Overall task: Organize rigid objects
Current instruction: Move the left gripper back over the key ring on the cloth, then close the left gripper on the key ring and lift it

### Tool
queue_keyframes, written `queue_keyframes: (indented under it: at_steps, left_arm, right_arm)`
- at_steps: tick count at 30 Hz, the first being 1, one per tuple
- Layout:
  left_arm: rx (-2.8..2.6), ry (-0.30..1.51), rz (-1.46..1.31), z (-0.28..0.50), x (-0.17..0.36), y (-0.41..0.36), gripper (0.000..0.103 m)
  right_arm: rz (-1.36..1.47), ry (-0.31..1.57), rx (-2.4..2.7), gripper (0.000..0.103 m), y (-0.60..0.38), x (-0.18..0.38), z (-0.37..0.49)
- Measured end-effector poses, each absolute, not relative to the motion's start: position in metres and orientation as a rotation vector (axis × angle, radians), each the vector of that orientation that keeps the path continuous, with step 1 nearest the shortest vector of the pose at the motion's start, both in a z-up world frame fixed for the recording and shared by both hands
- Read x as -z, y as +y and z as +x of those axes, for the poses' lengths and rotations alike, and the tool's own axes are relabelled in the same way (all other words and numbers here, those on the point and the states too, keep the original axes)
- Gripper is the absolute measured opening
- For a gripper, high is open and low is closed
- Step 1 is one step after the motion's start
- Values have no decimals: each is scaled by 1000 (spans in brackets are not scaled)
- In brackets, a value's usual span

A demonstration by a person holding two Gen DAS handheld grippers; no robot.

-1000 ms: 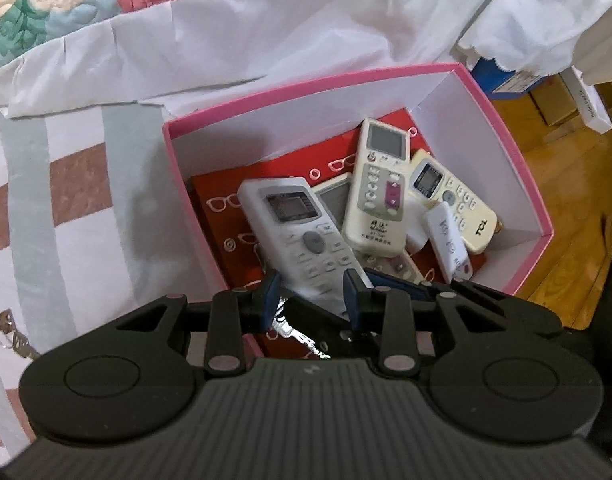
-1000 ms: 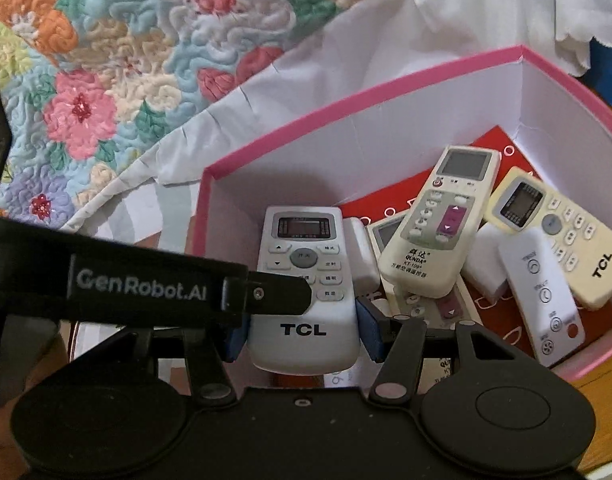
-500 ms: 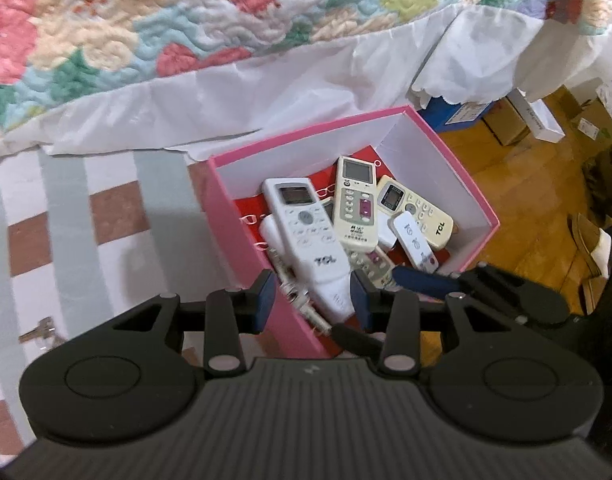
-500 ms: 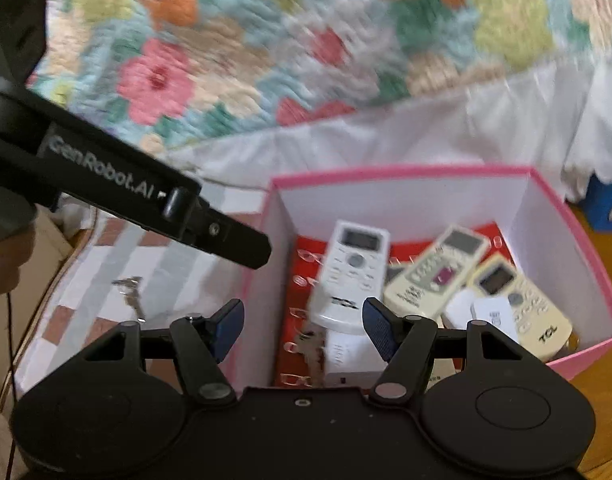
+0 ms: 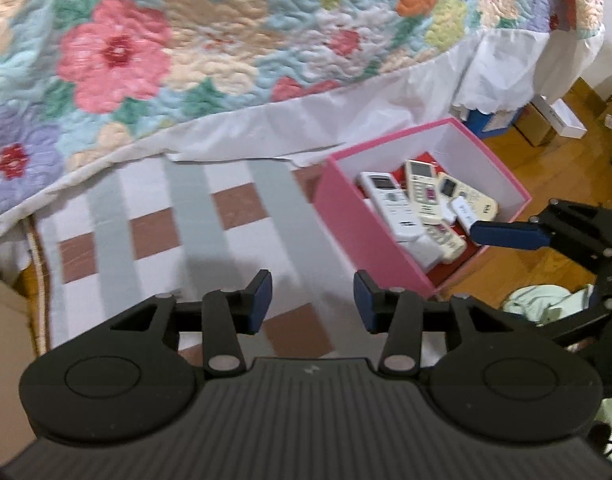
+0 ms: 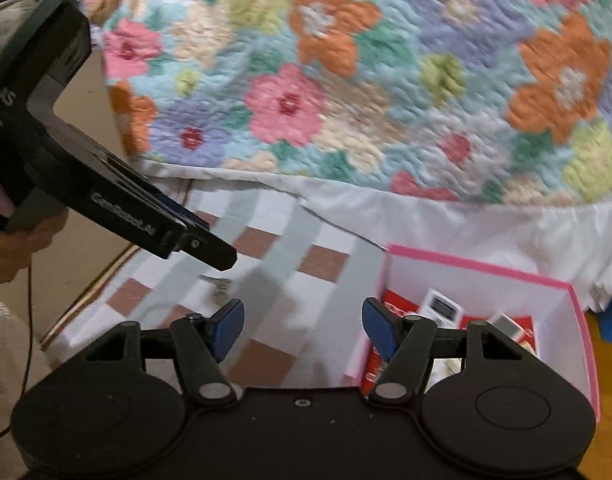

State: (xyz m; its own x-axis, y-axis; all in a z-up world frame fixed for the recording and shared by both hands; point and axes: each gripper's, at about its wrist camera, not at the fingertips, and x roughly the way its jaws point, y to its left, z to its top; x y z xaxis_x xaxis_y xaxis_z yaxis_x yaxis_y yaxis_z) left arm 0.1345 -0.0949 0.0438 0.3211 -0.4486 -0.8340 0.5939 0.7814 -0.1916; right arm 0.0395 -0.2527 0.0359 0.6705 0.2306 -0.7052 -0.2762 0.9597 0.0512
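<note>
Pink box (image 5: 370,232) with its remote controls (image 5: 390,204) now lies well off to the right on the checked mat (image 5: 234,248) (a second ago it filled both views). Left gripper (image 5: 312,300) has just been opening, jaws apart over bare mat, nothing between them. Right gripper (image 6: 302,326) is spread wide, likewise empty, beside the box's left wall.

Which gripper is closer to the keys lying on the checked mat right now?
Left. The left gripper hangs just above and beside the keys; the right gripper sits back from them, nearer the pink box.
</note>
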Motion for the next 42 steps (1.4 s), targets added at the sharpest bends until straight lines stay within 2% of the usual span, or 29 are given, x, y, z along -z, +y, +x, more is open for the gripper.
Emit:
queue_keyframes:
  at_steps: [9,17,24,27,33,35,36,37,38,39,42]
  left_arm:
    - [593,1069,62,159,-16,-41,46]
    - [534,1126,-40,186,37,-9,46]
    - [461,1165,-144,213,105,13,46]
    - [439,1197,-173,225,136,14,42]
    - [412,1216,-198,238,167,4,42]
    - [398,1220,-200,239,175,2,37]
    - [392,1199,-203,238,176,2,31]
    - [389,1187,-204,238,175,2,24]
    - [394,1192,-203,239,176,1,11]
    - [415,1191,-208,239,177,1,3]
    - [447,1178,-203,235,179,-3,3]
  right_arm:
    - [-104,825,-440,70,-204,-20,61]
    - [-128,896,-557,70,-167,39,100]
    - [-132,945,-568,70,-140,108,146]
    - [-215,939,-525,65,-128,134,158]
    - [-209,935,-516,63,-129,154,168]
    - [-212,929,-503,63,-129,158,168]
    - [-212,929,-498,63,-128,159,169]
    - [-209,931,-494,63,-128,161,169]
    - [-205,931,-490,63,-128,163,168]
    - [-201,933,-490,63,-127,165,167]
    - [-201,919,-489,64,-127,170,165]
